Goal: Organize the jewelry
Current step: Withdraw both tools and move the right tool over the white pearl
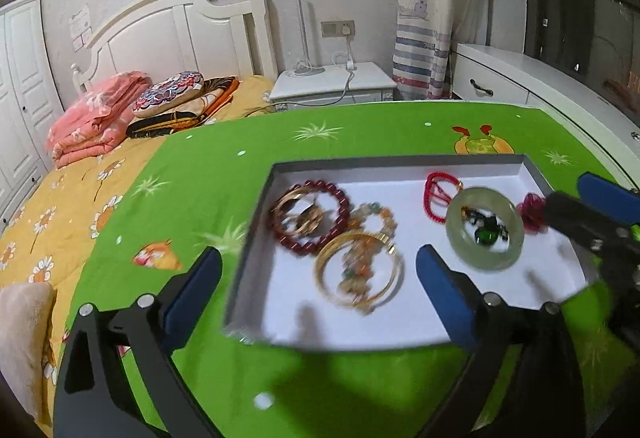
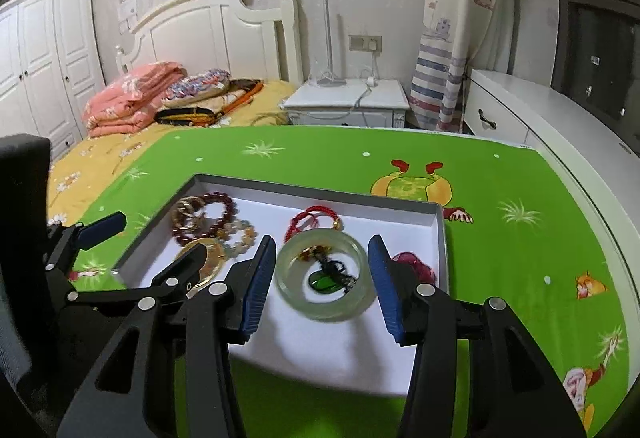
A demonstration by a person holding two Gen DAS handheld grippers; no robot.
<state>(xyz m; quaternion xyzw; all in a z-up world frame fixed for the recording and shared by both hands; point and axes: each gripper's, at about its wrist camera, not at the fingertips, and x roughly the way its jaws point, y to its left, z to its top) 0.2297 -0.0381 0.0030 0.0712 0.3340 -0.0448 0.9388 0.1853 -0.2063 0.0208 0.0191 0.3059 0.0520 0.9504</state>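
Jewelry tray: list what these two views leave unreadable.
- Gold bangle: right wrist view, half hidden behind the left claw.
- Dark red flower piece: right wrist view, mostly behind a right claw finger.
- Bead bracelets: left wrist view, motion-blurred.
- Tray near edge: right wrist view, covered by claw frames.

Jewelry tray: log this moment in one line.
left claw: open, empty | right claw: open around jade bangle, not gripping | tray: bangle flat inside

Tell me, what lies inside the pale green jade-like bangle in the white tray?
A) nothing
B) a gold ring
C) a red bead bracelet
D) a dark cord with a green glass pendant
D: a dark cord with a green glass pendant lies within the pale green bangle.
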